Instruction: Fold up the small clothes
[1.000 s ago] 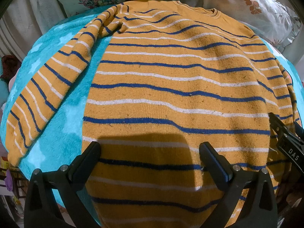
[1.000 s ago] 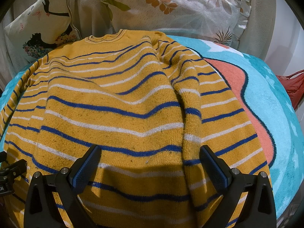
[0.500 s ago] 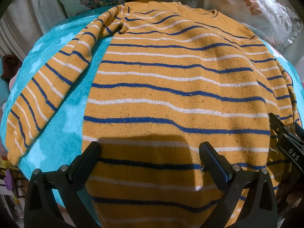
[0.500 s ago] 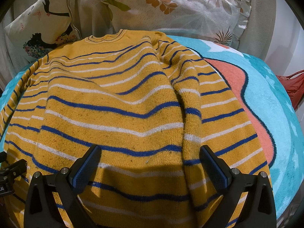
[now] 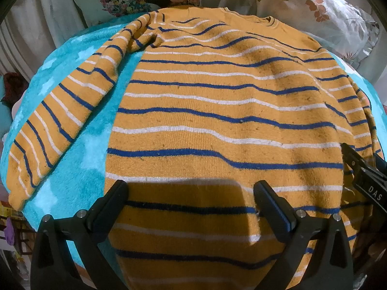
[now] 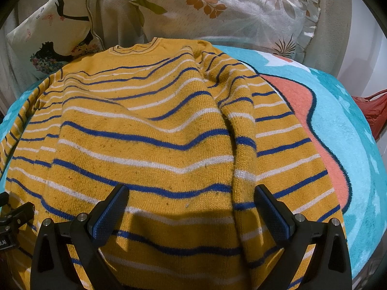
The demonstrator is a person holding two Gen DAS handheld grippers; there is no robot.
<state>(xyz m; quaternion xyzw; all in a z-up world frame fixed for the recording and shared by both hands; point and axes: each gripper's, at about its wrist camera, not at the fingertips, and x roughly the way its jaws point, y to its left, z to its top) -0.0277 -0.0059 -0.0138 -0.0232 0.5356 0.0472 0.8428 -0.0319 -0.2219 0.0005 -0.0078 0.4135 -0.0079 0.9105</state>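
An orange sweater (image 5: 217, 111) with blue and white stripes lies flat on a turquoise blanket (image 5: 79, 169), collar away from me. Its left sleeve (image 5: 60, 116) stretches out over the blanket. In the right wrist view the same sweater (image 6: 145, 145) has its right sleeve (image 6: 263, 130) lying along the body's edge. My left gripper (image 5: 191, 193) hovers open over the hem area, holding nothing. My right gripper (image 6: 191, 195) is open as well, above the lower right part of the sweater. Part of the right gripper (image 5: 365, 178) shows at the edge of the left view.
Floral pillows (image 6: 232, 12) and a cushion (image 6: 53, 33) with a dark figure print lean at the head of the bed. The blanket has a coral patch (image 6: 309, 120) to the right. A red bag (image 6: 375, 108) sits beyond the right edge.
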